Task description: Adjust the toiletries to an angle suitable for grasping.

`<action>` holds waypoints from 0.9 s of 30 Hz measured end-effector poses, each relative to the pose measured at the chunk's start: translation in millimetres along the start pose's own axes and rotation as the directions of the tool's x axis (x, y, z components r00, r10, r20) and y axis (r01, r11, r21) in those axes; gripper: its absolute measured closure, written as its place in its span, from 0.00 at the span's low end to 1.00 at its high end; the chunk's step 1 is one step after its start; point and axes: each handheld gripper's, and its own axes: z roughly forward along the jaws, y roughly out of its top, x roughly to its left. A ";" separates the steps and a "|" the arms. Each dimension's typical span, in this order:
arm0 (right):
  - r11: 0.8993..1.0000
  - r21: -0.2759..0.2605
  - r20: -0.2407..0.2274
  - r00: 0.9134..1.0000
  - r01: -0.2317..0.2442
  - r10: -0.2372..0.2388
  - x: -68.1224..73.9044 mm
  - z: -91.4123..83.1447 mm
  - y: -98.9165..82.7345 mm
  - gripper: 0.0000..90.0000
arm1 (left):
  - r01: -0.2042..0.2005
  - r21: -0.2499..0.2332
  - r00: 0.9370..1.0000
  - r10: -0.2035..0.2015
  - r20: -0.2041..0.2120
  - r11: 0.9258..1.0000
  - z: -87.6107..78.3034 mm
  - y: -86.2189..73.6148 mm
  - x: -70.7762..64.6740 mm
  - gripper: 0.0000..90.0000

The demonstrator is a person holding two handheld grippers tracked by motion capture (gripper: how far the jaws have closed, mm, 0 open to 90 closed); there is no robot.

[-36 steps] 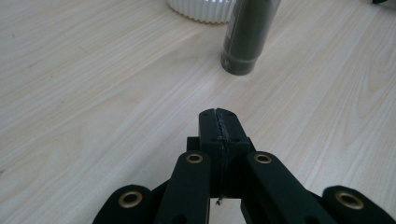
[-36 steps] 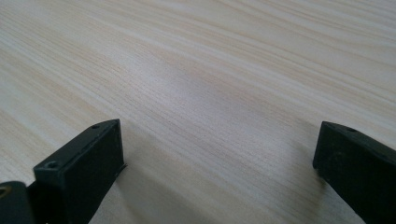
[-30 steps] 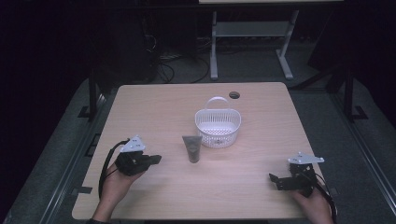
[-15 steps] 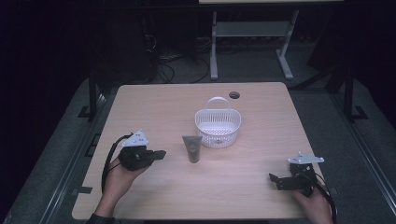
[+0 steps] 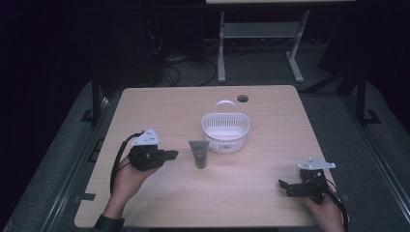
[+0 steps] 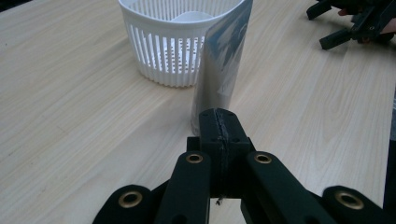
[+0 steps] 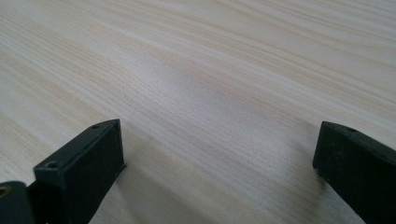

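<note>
A grey tube (image 5: pixel 198 153) lies flat on the table middle, its cap end toward me, just in front of a white plastic basket (image 5: pixel 225 130). In the left gripper view the grey tube (image 6: pixel 220 79) lies straight ahead with the white basket (image 6: pixel 173 37) behind it. My left gripper (image 5: pixel 170 155) is shut with nothing in it, its tips a short way left of the tube; the same left gripper (image 6: pixel 219 126) has its jaws pressed together. My right gripper (image 5: pixel 283 185) rests low at the table's front right, jaws wide open over bare wood; the right gripper (image 7: pixel 219 158) holds nothing.
The wooden table (image 5: pixel 159 111) has a small round cable hole (image 5: pixel 242 98) at its back edge behind the basket. Dark floor, cables and a white metal frame (image 5: pixel 261 34) lie beyond the table. Black cables trail from each gripper along the forearms.
My left gripper has moved right and slightly forward, closing the distance to the tube. The right gripper, tube and basket have stayed where they were.
</note>
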 end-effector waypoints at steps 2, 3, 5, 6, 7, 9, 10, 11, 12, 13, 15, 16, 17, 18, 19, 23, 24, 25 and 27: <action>1.000 0.000 0.000 1.000 0.000 0.000 0.0 0.0 0.0 0.01 | -0.008 -0.007 1.000 0.008 0.002 1.000 0.6 4.7 -0.7 1.00; 1.000 0.000 0.000 1.000 0.000 0.000 0.0 0.0 0.0 0.01 | -0.011 -0.011 1.000 0.011 0.003 1.000 0.7 6.4 -1.0 1.00; 1.000 0.000 0.000 1.000 0.000 0.000 0.0 0.0 0.0 0.01 | -0.015 -0.015 1.000 0.015 0.004 1.000 1.0 8.2 -1.4 1.00; 1.000 0.000 0.000 1.000 -0.001 0.001 0.0 0.0 0.0 0.01 | -0.019 -0.014 1.000 0.019 0.007 1.000 1.2 10.3 -1.5 1.00; 1.000 0.000 0.000 1.000 -0.001 0.001 0.0 0.0 0.0 0.01 | -0.022 -0.016 1.000 0.022 0.006 1.000 2.1 12.8 -1.9 1.00; 1.000 0.000 0.000 1.000 0.000 0.000 0.0 0.0 0.0 0.01 | -0.029 -0.018 1.000 0.029 0.008 0.999 2.8 15.6 -1.6 1.00; 1.000 0.000 0.000 1.000 0.000 0.000 0.0 0.0 0.0 0.01 | -0.029 -0.018 1.000 0.029 0.008 0.999 2.8 15.6 -1.6 1.00; 1.000 0.000 0.000 1.000 -0.001 0.001 0.0 0.0 0.0 0.01 | -0.031 -0.021 0.999 0.031 0.008 0.999 3.6 17.5 -1.5 1.00; 1.000 0.000 0.000 1.000 -0.001 0.001 0.0 0.0 0.0 0.01 | -0.031 -0.021 0.999 0.031 0.008 0.999 3.6 17.5 -1.5 1.00; 1.000 0.000 0.000 1.000 -0.001 0.001 0.1 0.0 0.0 0.01 | -0.030 -0.023 1.000 0.030 0.007 0.999 3.9 18.8 -1.3 1.00; 1.000 0.000 -0.001 1.000 -0.001 0.001 0.1 -0.1 0.0 0.01 | -0.037 -0.028 0.999 0.037 0.009 0.999 4.9 22.3 -0.6 1.00; 1.000 0.000 -0.001 1.000 -0.001 0.001 0.1 -0.1 0.0 0.01 | -0.037 -0.028 0.999 0.037 0.009 0.999 4.9 22.3 -0.6 1.00; 1.000 0.000 -0.001 1.000 -0.001 0.001 0.1 -0.1 0.0 0.01 | -0.038 -0.031 0.999 0.038 0.011 0.999 5.6 23.4 -0.2 1.00; 1.000 0.000 -0.001 1.000 -0.001 0.001 0.1 -0.1 0.0 0.01 | -0.037 -0.030 0.999 0.037 0.010 0.999 6.2 24.2 -0.4 1.00; 1.000 0.000 -0.001 1.000 -0.001 0.001 0.1 -0.1 0.0 0.01 | -0.041 -0.028 0.999 0.041 0.010 0.999 7.4 25.3 -0.4 1.00; 1.000 0.000 -0.001 1.000 -0.001 0.001 0.1 -0.1 0.0 0.01 | -0.047 -0.026 0.999 0.047 0.015 0.999 11.1 27.9 -0.5 1.00; 1.000 0.000 -0.001 1.000 -0.001 0.001 0.1 0.0 0.0 0.01 | -0.047 -0.026 0.999 0.047 0.013 0.999 11.9 28.4 -0.4 1.00; 1.000 0.000 -0.001 1.000 -0.001 0.001 0.1 0.0 0.0 0.01 | -0.048 -0.025 0.999 0.048 0.013 0.999 12.6 28.9 -0.2 1.00; 1.000 0.000 -0.001 1.000 -0.001 0.001 0.1 -0.1 0.0 0.01 | -0.049 -0.026 0.999 0.049 0.013 0.998 14.2 30.4 0.2 1.00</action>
